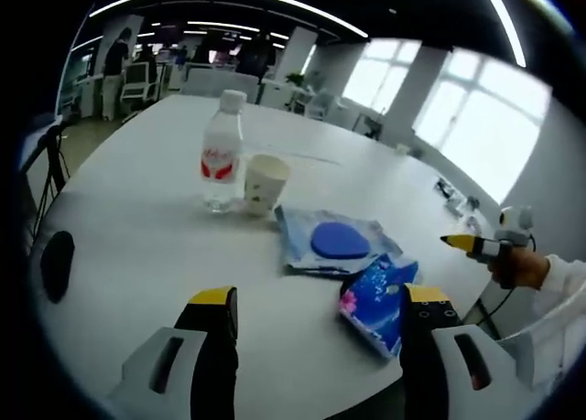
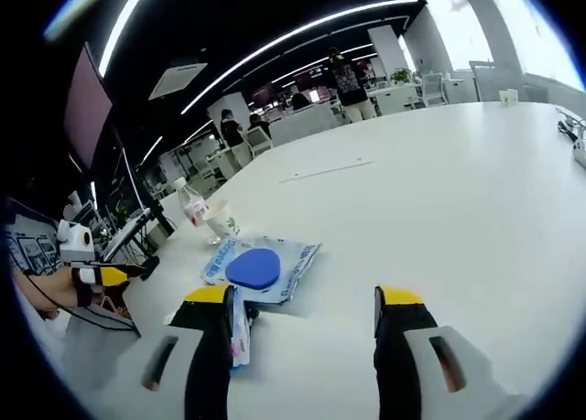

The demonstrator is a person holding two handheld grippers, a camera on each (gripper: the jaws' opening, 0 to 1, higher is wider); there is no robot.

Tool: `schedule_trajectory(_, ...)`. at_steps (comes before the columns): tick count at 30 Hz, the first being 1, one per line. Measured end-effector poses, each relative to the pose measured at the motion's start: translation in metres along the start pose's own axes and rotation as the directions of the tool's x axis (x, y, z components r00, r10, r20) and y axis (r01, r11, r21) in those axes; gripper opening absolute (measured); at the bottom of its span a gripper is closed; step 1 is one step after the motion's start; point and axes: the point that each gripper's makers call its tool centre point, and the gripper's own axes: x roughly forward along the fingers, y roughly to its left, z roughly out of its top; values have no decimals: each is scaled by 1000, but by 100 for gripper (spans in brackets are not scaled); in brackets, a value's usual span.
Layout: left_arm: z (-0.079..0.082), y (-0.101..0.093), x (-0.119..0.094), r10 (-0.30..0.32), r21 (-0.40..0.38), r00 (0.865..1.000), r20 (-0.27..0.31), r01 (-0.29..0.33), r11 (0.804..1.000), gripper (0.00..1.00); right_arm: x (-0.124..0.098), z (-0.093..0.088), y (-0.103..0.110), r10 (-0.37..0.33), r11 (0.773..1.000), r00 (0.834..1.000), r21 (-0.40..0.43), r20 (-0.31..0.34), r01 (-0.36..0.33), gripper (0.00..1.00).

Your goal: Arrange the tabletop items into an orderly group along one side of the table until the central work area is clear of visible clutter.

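Left gripper view: left gripper [image 1: 316, 312] spread wide and grasping nothing, low over the white table [image 1: 137, 210]. Blue tissue pack [image 1: 375, 301] just ahead, touching or nearly touching the right-hand jaw. Beyond it, clear plastic packet [image 1: 334, 243] with a round blue pad inside, lying flat; further on, paper cup [image 1: 265, 184] close beside water bottle [image 1: 221, 162], both upright. Off to the right, right gripper [image 1: 455, 242] in a hand, well apart from the items.

Right gripper view: right gripper [image 2: 305, 299] likewise splayed and empty. Tissue pack [image 2: 240, 333] tucked against the left-hand jaw, packet [image 2: 261, 266] ahead and left, long axis slanting away; cup [image 2: 220, 220] and bottle [image 2: 192, 205] further left. Left gripper [image 2: 128, 274] at far left. Cluster ahead-left of this tool, tissue pack nearest to both
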Motion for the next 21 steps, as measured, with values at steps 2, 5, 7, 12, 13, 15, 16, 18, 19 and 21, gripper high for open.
schedule_trajectory(2, -2, 0, -1, 5, -5, 1000, 0, -5, 1000, 68, 2, -2, 2, 9, 1000, 1000, 3, -9, -9, 58)
schedule_trajectory(5, -5, -1, -2, 14, -9, 1000, -8, -14, 1000, 68, 5, -8, 5, 26, 1000, 999, -1, -31, -26, 58)
schedule_trajectory(7, -6, -1, -3, 23, -16, 1000, -9, -23, 1000, 68, 5, -9, 6, 33, 999, 999, -1, -39, -33, 58)
schedule_trajectory(12, -7, 2, -2, 41, -40, 999, -5, -41, 998, 67, 8, -9, 11, 47, 999, 998, 2, -51, -47, 57)
schedule_trajectory(13, -7, 2, -2, 42, -41, 999, -3, -42, 998, 67, 9, -8, 10, 49, 999, 998, 3, -51, -49, 57)
schedule_trajectory(15, -7, 2, 0, 46, -50, 999, -1, -46, 998, 67, 12, -7, 6, 53, 999, 997, 7, -49, -53, 57)
schedule_trajectory(16, -7, 2, 0, 46, -51, 999, -1, -46, 998, 67, 13, -7, 5, 54, 999, 997, 9, -46, -54, 57)
schedule_trajectory(18, -7, 3, 3, 48, -50, 999, -4, -48, 998, 67, 16, -6, 4, 55, 998, 998, 12, -41, -55, 57)
schedule_trajectory(19, -6, 3, 5, 49, -53, 999, -4, -49, 997, 67, 17, -6, 4, 54, 998, 998, 15, -40, -54, 57)
schedule_trajectory(21, -6, 5, 9, 48, -64, 999, -3, -48, 997, 66, 17, -5, 3, 50, 999, 998, 24, -41, -49, 55)
